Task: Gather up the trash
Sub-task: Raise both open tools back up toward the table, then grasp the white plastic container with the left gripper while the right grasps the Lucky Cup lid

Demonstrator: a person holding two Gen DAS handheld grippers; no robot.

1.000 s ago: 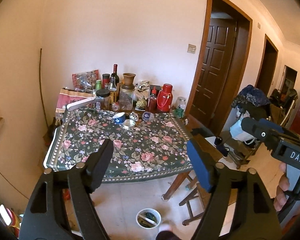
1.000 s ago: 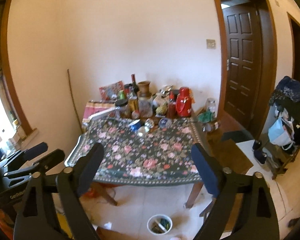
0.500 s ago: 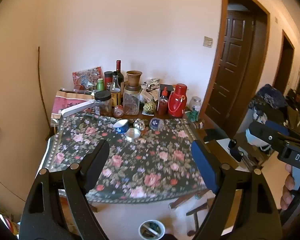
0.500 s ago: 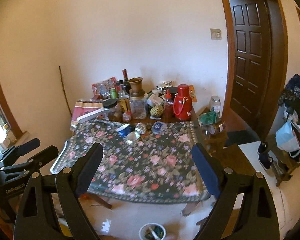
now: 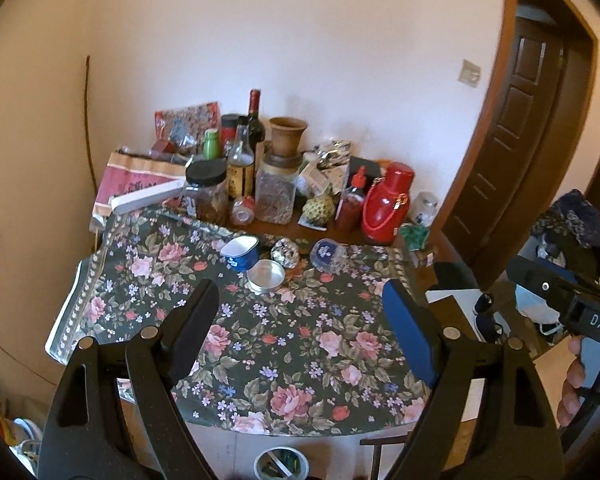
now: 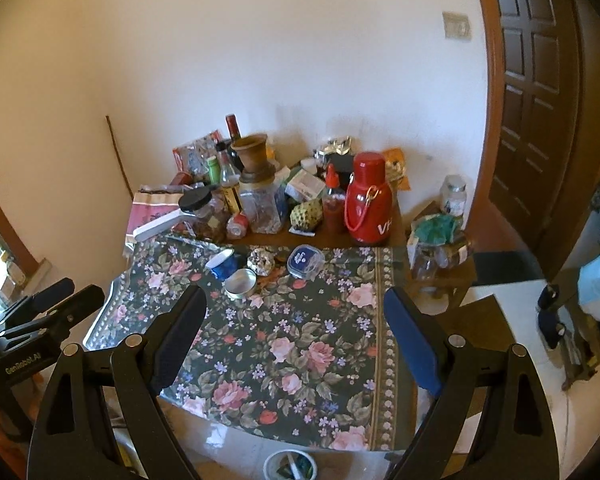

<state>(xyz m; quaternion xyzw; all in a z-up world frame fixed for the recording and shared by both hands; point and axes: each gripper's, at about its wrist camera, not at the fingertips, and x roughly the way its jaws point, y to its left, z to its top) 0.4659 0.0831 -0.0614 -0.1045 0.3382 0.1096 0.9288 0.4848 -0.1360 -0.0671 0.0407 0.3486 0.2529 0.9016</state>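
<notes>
A table under a floral cloth [image 5: 300,352] carries small litter near its middle: a blue cup [image 5: 240,252] on its side, a round metal tin [image 5: 266,276], a crumpled foil ball [image 5: 285,252] and a blue-lidded plastic box [image 5: 327,254]. The same four show in the right wrist view: cup [image 6: 222,264], tin [image 6: 241,283], ball [image 6: 261,261], box [image 6: 306,261]. On the floor below the table's near edge stands a white bin [image 5: 281,462] holding scraps. My left gripper [image 5: 298,296] and right gripper [image 6: 294,298] hover open and empty over the near half of the cloth.
Bottles, jars, a clay pot and a red thermos [image 5: 384,208] crowd the table's back edge by the wall. To the right, a low stool with jars [image 6: 440,256] stands before a brown door [image 6: 540,100]. A cluttered rack [image 5: 568,224] is further right.
Both grippers have come closer to the table, side by side. The table fills more of each view and the bin has slid to the bottom edge. The jaws stay open.
</notes>
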